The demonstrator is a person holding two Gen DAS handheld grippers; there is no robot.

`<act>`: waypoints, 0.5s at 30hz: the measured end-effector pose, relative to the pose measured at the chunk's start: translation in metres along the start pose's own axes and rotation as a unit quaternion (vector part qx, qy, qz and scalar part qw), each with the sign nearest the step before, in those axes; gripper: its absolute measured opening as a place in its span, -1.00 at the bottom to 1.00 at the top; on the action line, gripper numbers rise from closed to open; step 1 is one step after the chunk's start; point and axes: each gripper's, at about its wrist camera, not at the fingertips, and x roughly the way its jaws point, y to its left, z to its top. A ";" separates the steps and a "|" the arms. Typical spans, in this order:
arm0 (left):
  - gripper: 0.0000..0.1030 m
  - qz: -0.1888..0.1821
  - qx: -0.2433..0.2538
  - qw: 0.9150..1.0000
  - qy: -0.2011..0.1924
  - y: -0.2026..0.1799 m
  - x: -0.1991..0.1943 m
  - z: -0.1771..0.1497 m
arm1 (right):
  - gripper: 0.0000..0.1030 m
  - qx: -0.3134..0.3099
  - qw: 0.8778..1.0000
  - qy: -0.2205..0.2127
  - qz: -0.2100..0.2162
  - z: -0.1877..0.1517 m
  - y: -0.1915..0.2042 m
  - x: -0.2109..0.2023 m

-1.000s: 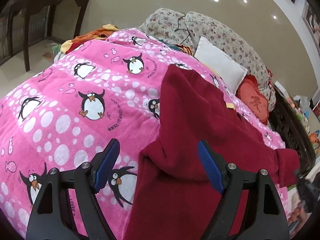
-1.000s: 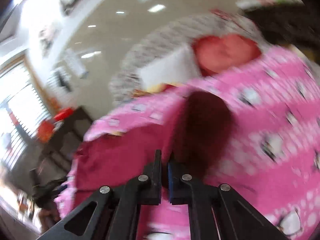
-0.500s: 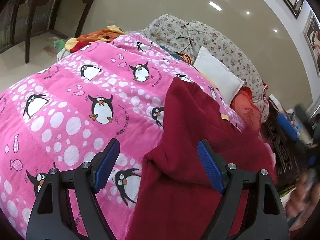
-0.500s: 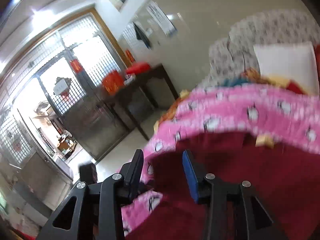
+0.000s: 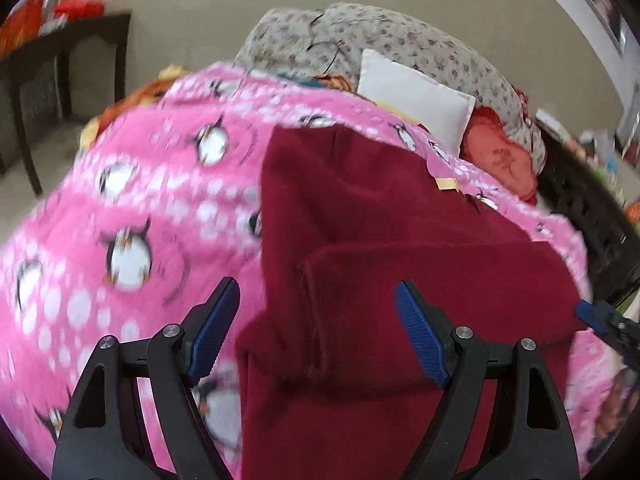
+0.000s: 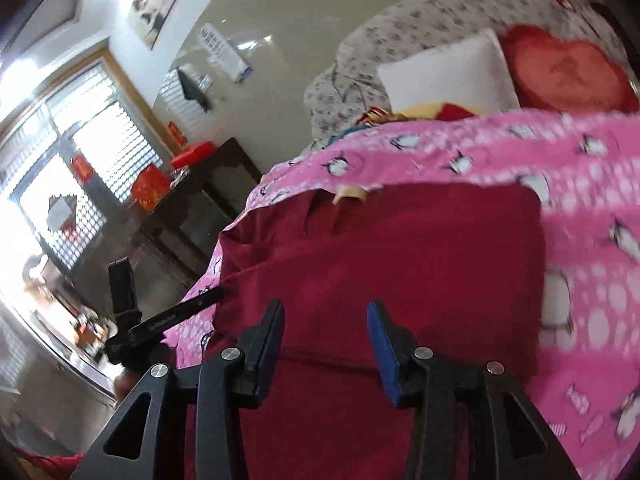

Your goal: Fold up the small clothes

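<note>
A dark red garment [image 5: 360, 216] lies spread on a pink penguin blanket [image 5: 132, 216], with one part folded over on top [image 5: 440, 280]. It also shows in the right wrist view [image 6: 400, 248]. My left gripper [image 5: 316, 332] is open and empty, hovering over the garment's near left edge. My right gripper [image 6: 326, 344] is open and empty above the garment's near part; its blue fingertip [image 5: 592, 314] shows at the right edge of the left wrist view. A tan label [image 5: 446, 183] sits at the garment's far edge.
A white pillow [image 5: 416, 96], a red heart cushion [image 5: 500, 160] and a floral quilt [image 5: 400, 44] lie at the head of the bed. A dark wooden table [image 5: 60, 64] stands at the far left. A black phone stand [image 6: 124, 292] is beside the bed.
My right gripper has let go of the sleeve and opened; the sleeve now lies folded across the garment. My left gripper stayed open and shifted slightly over the garment.
</note>
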 end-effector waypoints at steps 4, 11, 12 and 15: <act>0.38 0.020 0.065 0.998 -0.001 -0.017 0.016 0.010 | -0.20 0.011 1.000 -0.003 0.010 -0.003 -0.006 -0.003; -0.71 0.041 0.093 0.994 0.041 -0.020 0.036 0.014 | -0.20 0.014 1.000 -0.009 0.013 -0.001 0.000 -0.011; -0.73 0.032 0.087 0.995 0.040 -0.018 0.032 0.018 | -0.20 0.011 1.000 -0.011 0.013 0.000 0.001 -0.012; -0.77 0.013 0.092 0.995 0.026 -0.020 0.012 0.030 | -0.20 0.001 1.000 -0.021 0.011 0.005 0.008 -0.018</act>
